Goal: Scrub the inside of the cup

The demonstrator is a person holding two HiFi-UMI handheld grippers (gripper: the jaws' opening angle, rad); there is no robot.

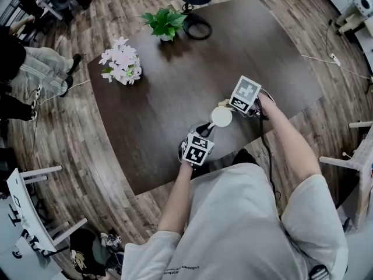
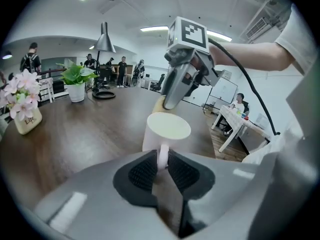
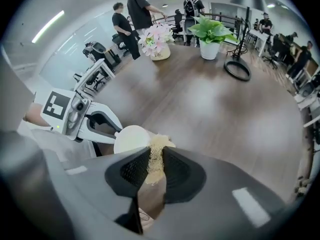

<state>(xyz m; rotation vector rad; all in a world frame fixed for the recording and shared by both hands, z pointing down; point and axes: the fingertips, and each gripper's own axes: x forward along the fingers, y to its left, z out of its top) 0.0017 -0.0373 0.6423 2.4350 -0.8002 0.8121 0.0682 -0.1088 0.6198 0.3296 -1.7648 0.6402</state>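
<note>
A white cup (image 1: 221, 116) is held above the dark table (image 1: 157, 115), near its front edge. My left gripper (image 2: 162, 160) is shut on the cup's handle (image 2: 162, 154), and the cup (image 2: 166, 131) stands upright with its mouth open to the top. My right gripper (image 3: 155, 160) is shut on a pale fibrous scrub pad (image 3: 155, 154). The pad's tip sits at the rim of the cup (image 3: 131, 138), just beside it. In the head view the right gripper (image 1: 226, 105) is right behind the cup and the left gripper (image 1: 205, 129) in front of it.
A pot of pink flowers (image 1: 121, 61) stands at the table's left. A green plant (image 1: 165, 22) and a black lamp base (image 1: 197, 27) stand at the far side. People stand beyond the table, and white chairs (image 1: 23, 203) are on the floor at left.
</note>
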